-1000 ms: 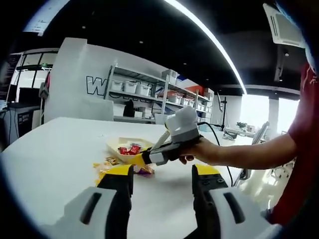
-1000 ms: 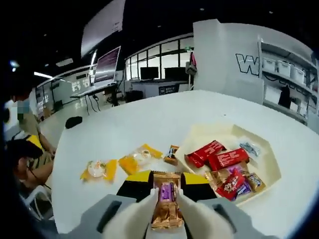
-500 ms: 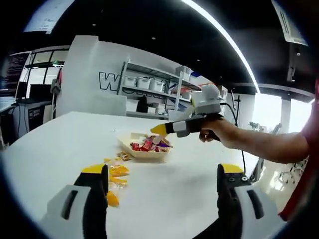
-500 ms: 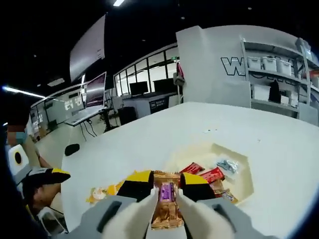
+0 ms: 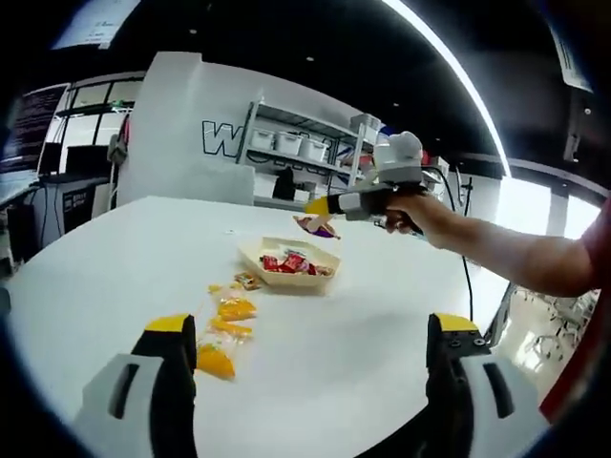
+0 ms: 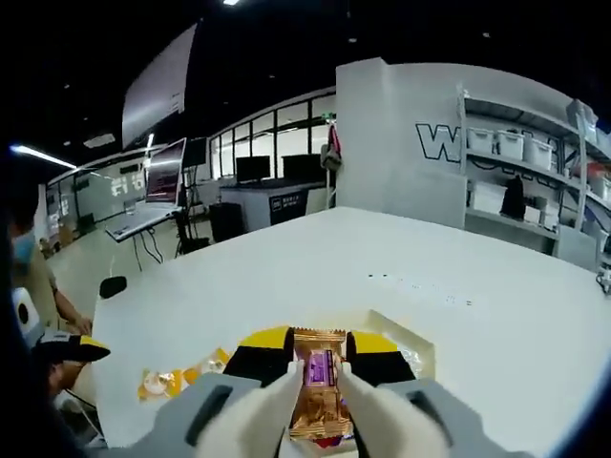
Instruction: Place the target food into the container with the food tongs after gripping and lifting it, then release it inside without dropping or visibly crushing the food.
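In the right gripper view my right gripper (image 6: pixel 318 367) is shut on a gold and purple wrapped candy (image 6: pixel 317 386), held high over the cream tray (image 6: pixel 410 346). The left gripper view shows that same right gripper (image 5: pixel 329 205) in a person's hand above the tray (image 5: pixel 288 278), the candy (image 5: pixel 317 226) hanging from its tip. Red and mixed wrapped snacks (image 5: pixel 284 262) lie in the tray. My left gripper (image 5: pixel 310 329) stands wide open near the table's front with nothing between its jaws.
Yellow wrapped sweets (image 5: pixel 225 329) lie on the white round table (image 5: pixel 115 258) left of the tray, with a small brown one (image 5: pixel 248 281) beside it. Shelving with bins (image 5: pixel 296 153) stands behind. A person's arm (image 5: pixel 496 253) reaches in from the right.
The right gripper has risen higher over the tray with the candy still in it. The left gripper view has pulled back, so the tray looks smaller and farther.
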Motion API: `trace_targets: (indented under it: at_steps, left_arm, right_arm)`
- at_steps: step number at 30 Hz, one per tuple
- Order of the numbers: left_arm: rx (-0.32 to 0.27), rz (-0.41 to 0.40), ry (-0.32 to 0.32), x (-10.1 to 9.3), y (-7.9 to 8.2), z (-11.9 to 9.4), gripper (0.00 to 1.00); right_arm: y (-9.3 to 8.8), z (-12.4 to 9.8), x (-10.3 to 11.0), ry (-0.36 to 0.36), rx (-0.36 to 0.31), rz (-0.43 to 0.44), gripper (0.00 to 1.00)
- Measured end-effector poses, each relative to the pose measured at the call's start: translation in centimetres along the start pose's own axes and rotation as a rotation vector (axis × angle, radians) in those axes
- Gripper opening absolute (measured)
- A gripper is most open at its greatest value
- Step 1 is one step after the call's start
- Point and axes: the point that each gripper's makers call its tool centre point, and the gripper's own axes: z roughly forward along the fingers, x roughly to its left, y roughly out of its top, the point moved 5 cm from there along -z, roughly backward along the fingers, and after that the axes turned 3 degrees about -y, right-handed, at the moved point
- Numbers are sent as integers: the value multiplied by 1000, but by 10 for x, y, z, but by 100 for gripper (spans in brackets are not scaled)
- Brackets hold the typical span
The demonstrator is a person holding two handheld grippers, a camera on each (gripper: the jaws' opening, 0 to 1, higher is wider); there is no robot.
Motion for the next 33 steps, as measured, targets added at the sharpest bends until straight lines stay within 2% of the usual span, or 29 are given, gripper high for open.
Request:
trace_targets:
  at_steps: [2, 9, 15, 19, 29, 33]
  left_arm:
    - [4, 3, 0, -1, 0, 1, 99]
    - [41, 58, 24, 2, -2, 0, 99]
    - [26, 84, 43, 4, 3, -4, 99]
    - [25, 80, 49, 6, 4, -6, 99]
    - [22, 87, 49, 4, 5, -7, 99]
    - [28, 92, 54, 5, 3, -8, 99]
  right_arm:
    - [1, 2, -2, -15, -3, -36, 15]
    - [5, 5, -9, -20, -5, -6, 16]
    - [8, 6, -13, -27, -12, -6, 17]
    - [15, 6, -15, -15, -32, 24, 19]
    - [15, 3, -9, -5, -34, 7, 20]
    - [16, 2, -4, 16, -24, 33, 19]
